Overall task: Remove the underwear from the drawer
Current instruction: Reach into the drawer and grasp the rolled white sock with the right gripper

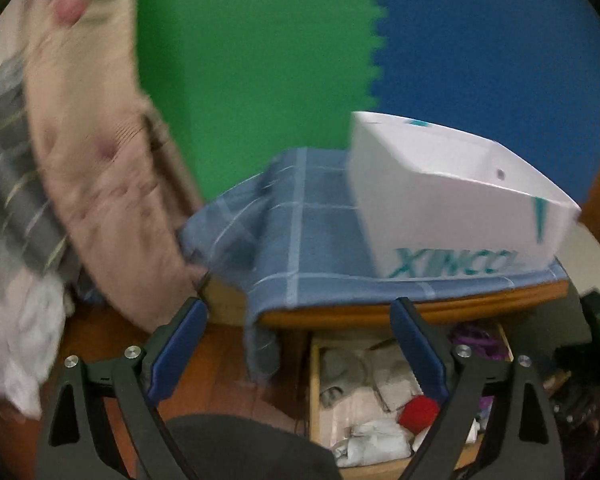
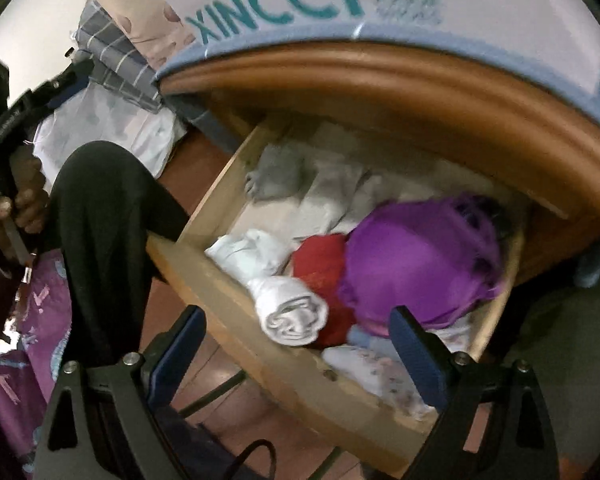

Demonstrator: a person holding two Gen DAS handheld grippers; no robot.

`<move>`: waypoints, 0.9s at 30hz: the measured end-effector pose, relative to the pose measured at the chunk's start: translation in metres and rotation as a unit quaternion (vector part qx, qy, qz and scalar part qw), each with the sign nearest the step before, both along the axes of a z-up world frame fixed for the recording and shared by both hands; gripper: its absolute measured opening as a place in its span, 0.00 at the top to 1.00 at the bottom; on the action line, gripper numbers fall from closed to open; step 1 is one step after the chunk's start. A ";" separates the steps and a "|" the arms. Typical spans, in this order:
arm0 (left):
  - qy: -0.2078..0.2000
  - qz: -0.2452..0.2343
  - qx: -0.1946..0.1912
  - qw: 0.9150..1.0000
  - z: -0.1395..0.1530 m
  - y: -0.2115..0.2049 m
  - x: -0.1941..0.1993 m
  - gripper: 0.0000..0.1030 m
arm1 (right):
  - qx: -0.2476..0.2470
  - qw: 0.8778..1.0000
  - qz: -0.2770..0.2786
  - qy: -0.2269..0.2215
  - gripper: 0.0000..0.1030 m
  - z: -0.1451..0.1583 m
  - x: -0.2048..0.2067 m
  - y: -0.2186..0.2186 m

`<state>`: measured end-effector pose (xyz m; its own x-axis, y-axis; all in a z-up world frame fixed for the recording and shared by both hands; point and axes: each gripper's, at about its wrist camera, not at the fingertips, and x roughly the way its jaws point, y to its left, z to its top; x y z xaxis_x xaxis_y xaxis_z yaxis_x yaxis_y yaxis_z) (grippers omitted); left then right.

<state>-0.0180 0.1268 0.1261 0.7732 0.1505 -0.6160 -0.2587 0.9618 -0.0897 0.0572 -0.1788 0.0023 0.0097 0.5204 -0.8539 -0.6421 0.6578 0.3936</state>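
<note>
Nearest to us, both grippers are empty with their fingers spread wide, nothing between them. The right gripper (image 2: 298, 344) hangs right over the near edge of the open drawer (image 2: 236, 336), angled down into it, which we'd guess is so it can drop straight onto a piece. The left gripper (image 1: 300, 344) sits higher and further back, looking over the drawer (image 1: 315, 392) toward the worktop, probably keeping out of the way for now.

Inside the drawer it's a jumble. At the near side there's a white roll (image 2: 290, 312), and just beside it to the right a red piece (image 2: 320, 264). Right of that, the purple underwear (image 2: 420, 264) is bunched up on top of the pile, touching the red one, and it's the easiest thing to get at since nothing covers it. Below it, near the front, a pale floral piece (image 2: 380, 372) peeks out. Further back lie grey and whitish folded bits (image 2: 276, 172), partly under the worktop edge, so harder to reach.

Beyond the drawer, the worktop carries a blue checked cloth (image 1: 320, 240) hanging over the front edge, and on it a white box (image 1: 452, 208) with teal lettering. Maybe that's where things go, we can't tell. Far left there's a heap of bedding (image 1: 100, 152), blurred.

So nothing's out yet; we'd say the purple one is the obvious first grab.
</note>
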 end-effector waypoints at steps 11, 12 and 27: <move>-0.016 0.053 -0.146 0.988 -0.022 0.045 -0.013 0.01 | 0.009 0.990 -0.041 0.135 0.08 -0.049 0.011 0.025; -0.018 0.057 -0.153 0.986 -0.023 0.048 -0.016 0.01 | 0.010 0.989 -0.040 0.142 0.08 -0.051 0.011 0.028; -0.008 0.079 -0.193 0.978 -0.032 0.067 -0.017 0.01 | -0.089 0.981 -0.040 0.170 0.62 -0.103 0.009 0.066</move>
